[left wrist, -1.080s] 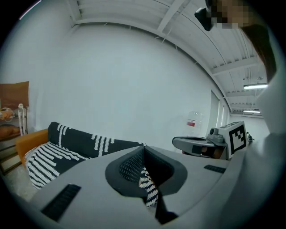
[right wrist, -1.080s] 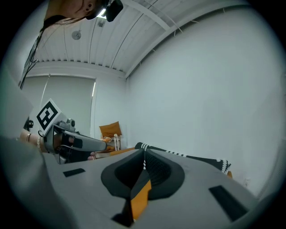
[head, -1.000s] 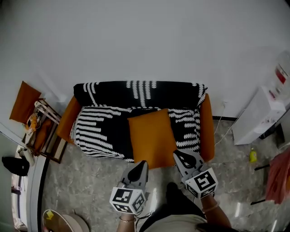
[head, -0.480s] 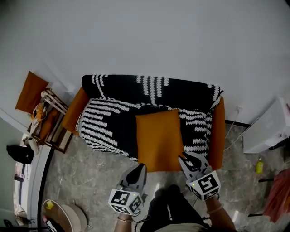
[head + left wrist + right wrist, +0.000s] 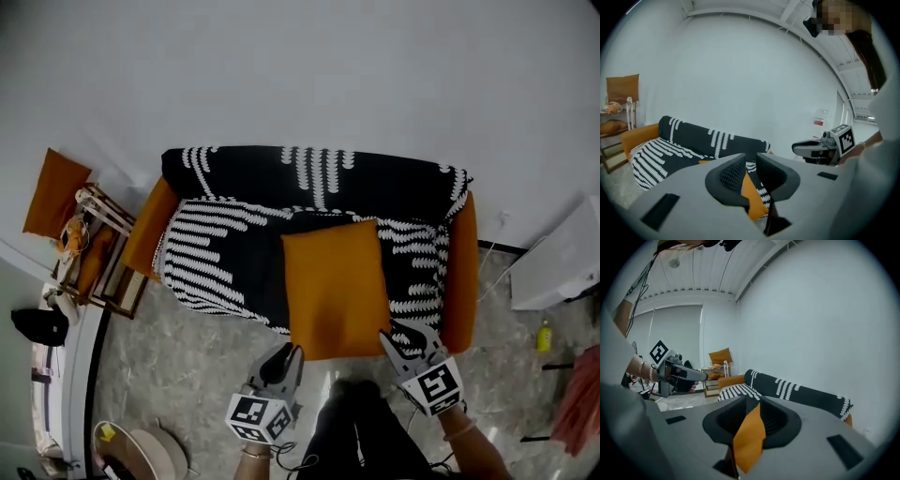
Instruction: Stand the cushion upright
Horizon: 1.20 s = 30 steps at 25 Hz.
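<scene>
An orange cushion lies flat on the seat of a sofa draped in a black-and-white patterned cover. My left gripper is at the cushion's front left corner. Its jaws are opening, and a strip of the orange cushion shows in the gap between them. My right gripper is at the front right corner. Its jaws are opening too, with an orange wedge of cushion between them. Neither pair of pads presses on the fabric.
A wooden rack with another orange cushion stands left of the sofa. A white appliance and a yellow bottle are at the right. The person's legs are on the marble floor in front.
Both grippers have sunk toward the cushion's front corners and their jaws have parted. The cushion still lies flat on the seat.
</scene>
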Each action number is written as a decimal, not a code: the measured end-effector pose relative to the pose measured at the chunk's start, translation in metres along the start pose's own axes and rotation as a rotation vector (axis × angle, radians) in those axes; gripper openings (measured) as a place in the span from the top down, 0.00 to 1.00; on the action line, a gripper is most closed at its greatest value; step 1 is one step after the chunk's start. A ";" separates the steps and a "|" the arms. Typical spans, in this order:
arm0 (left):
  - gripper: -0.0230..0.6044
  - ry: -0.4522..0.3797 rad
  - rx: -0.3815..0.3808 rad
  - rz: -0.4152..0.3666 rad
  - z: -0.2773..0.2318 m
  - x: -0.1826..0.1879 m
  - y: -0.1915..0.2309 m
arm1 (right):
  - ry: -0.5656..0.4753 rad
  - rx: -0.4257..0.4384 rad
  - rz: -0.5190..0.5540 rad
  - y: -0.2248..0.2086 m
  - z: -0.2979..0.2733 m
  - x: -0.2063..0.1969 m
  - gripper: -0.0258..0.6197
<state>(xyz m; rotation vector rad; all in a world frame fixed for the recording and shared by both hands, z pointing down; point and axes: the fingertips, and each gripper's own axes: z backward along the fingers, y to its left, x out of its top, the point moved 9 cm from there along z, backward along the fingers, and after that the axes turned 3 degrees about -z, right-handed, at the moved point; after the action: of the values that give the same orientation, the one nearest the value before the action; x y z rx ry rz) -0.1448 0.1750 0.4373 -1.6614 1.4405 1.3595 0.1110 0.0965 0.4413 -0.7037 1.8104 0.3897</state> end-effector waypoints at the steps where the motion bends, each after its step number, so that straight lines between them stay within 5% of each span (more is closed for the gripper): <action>1: 0.84 0.008 -0.001 0.002 -0.005 -0.006 0.006 | 0.003 0.001 0.009 -0.003 -0.006 -0.006 0.83; 14: 0.71 0.080 0.056 0.069 -0.064 -0.106 0.079 | 0.151 -0.003 0.000 -0.032 -0.070 -0.112 0.80; 30: 0.62 0.331 0.082 0.109 -0.116 -0.250 0.148 | 0.327 -0.015 -0.055 -0.061 -0.125 -0.247 0.73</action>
<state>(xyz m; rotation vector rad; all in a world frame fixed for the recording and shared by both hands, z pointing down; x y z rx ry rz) -0.2247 0.1281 0.7359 -1.8400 1.7705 1.0988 0.1118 0.0454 0.7197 -0.8640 2.0907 0.2625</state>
